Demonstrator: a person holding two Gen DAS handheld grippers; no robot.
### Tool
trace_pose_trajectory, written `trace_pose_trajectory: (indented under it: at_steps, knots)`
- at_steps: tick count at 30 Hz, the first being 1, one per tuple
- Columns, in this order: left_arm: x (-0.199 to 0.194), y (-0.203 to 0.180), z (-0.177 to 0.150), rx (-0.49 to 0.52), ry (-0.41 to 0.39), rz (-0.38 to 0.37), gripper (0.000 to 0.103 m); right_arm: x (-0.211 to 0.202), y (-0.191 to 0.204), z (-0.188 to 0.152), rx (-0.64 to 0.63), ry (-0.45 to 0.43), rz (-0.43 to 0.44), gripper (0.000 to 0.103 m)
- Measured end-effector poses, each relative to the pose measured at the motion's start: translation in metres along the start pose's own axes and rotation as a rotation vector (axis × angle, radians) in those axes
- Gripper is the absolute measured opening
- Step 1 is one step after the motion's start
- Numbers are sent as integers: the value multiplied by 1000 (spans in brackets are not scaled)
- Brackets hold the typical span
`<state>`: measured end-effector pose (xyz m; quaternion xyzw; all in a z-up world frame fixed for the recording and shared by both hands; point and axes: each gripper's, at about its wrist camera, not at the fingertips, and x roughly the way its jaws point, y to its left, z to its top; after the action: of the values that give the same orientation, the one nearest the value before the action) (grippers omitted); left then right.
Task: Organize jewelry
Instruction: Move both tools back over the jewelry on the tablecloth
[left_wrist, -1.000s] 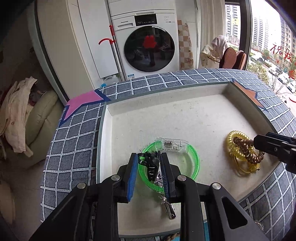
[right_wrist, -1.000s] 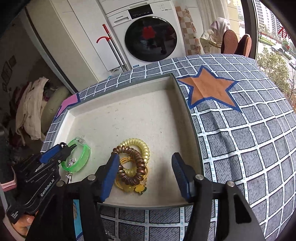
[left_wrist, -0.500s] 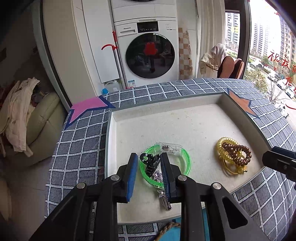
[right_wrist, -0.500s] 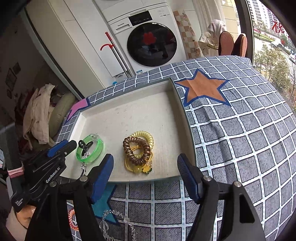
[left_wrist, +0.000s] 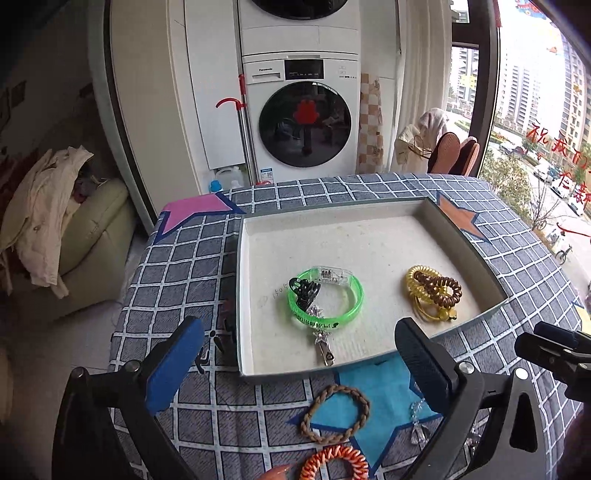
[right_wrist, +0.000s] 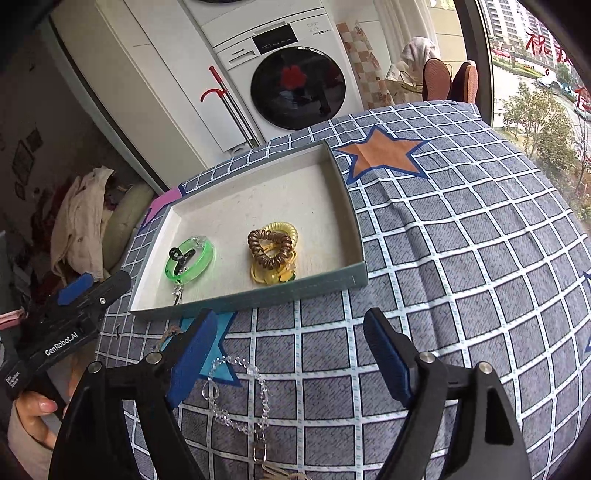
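Observation:
A shallow grey tray (left_wrist: 242, 295) (right_wrist: 295, 291) on the checked cloth holds a green bangle (left_wrist: 354, 295) (right_wrist: 207, 254), a black claw clip (left_wrist: 304, 290) on the bangle, a silver hair clip (left_wrist: 323, 341), and yellow and brown spiral hair ties (left_wrist: 434, 290) (right_wrist: 271, 251). My left gripper (left_wrist: 295, 367) is open and empty, pulled back before the tray's near edge. My right gripper (right_wrist: 290, 360) is open and empty above the cloth. In front of the tray lie a braided brown bracelet (left_wrist: 334, 417), an orange spiral tie (left_wrist: 334, 463) and a clear bead bracelet (right_wrist: 236, 398).
The table has a grey checked cloth with star patches: blue (left_wrist: 384, 391), orange (right_wrist: 380, 155), pink (left_wrist: 192, 214). A washing machine (left_wrist: 306, 122) stands behind the table, a sofa with clothes (left_wrist: 55, 221) to the left. A window (left_wrist: 535, 110) is on the right.
My left gripper let go of the black claw clip onto the green bangle, opened wide, and pulled back and up. My right gripper also drew back from the tray.

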<state>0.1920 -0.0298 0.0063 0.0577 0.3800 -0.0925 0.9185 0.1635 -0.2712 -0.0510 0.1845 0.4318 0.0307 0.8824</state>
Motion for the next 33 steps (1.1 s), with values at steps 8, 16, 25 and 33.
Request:
trace_pose_trajectory:
  at_steps: [8, 16, 25, 33]
  knots:
    - [-23, 3, -24, 9, 18, -8, 103, -27, 4, -30, -36, -54, -16, 103]
    - [-36, 19, -68, -42, 65, 38, 103, -49, 16, -54, -80, -69, -17, 103]
    - [-32, 31, -112, -106, 159, -2, 103, -59, 23, -82, -134, -12, -49, 103]
    - [-27, 29, -133, -123, 198, 14, 103, -50, 13, -118, -93, 90, -53, 103]
